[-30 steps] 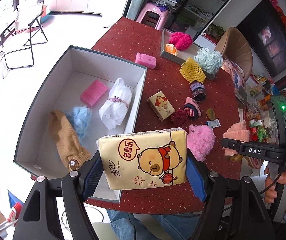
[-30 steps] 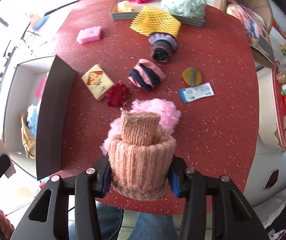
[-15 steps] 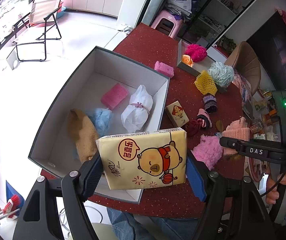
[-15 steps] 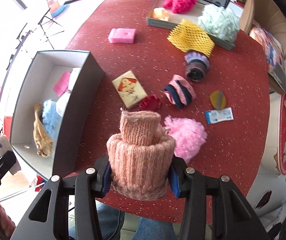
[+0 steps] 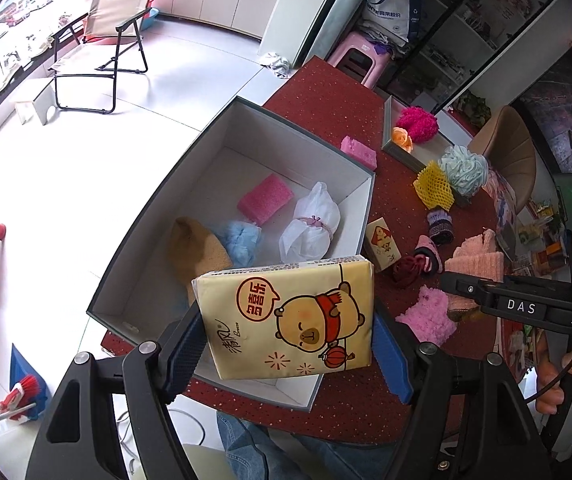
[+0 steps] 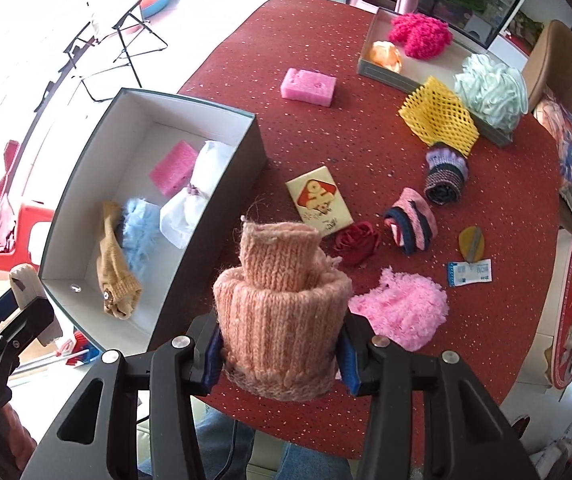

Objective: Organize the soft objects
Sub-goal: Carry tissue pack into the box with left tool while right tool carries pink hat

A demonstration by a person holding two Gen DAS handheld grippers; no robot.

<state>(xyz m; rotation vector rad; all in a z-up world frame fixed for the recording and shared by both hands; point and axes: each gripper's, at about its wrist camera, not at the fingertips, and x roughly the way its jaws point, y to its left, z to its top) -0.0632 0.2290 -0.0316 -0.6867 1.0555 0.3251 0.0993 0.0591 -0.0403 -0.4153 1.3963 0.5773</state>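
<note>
Gripping a yellow tissue pack [image 5: 288, 316] printed with a cartoon bear, left gripper [image 5: 286, 340] with blue pads [image 5: 186, 344] pressed against both short sides, held in the air above the near corner of an open grey box [image 5: 245, 128] at the left end of a red speckled table [image 5: 326, 92]. Lying inside the box, left to right: tan knitted sock [image 6: 115, 268], pale blue fluffy puff [image 6: 139, 224], pink sponge [image 6: 173, 168] toward the far wall, tied white plastic bag [image 6: 189, 200] against the right wall. Resting on the table just right of the box: second pink sponge [image 6: 308, 84] farther back, small yellow tissue pack [image 6: 318, 200], dark red fabric rose [image 6: 356, 242] touching its near corner. Pinching a rolled peach knitted sock [image 6: 281, 316] from both sides, right gripper [image 6: 281, 356], raised over the near table edge, right of the box and clear of it. Sitting just right of the held sock: fluffy pink puff [image 6: 402, 308]; beyond it a pink-and-navy sock roll [image 6: 410, 220] and a purple striped sock roll [image 6: 446, 174]. Farther back and right: yellow foam net [image 6: 438, 114] leaning on a shallow grey tray [image 6: 386, 76] with a magenta puff [image 6: 420, 34], an orange flower [image 6: 386, 54] and a mint bath pouf [image 6: 490, 90] at its right end. Lying farthest right near the table edge: small yellow-grey oval item [image 6: 472, 242], blue-and-white sachet [image 6: 469, 272].
</note>
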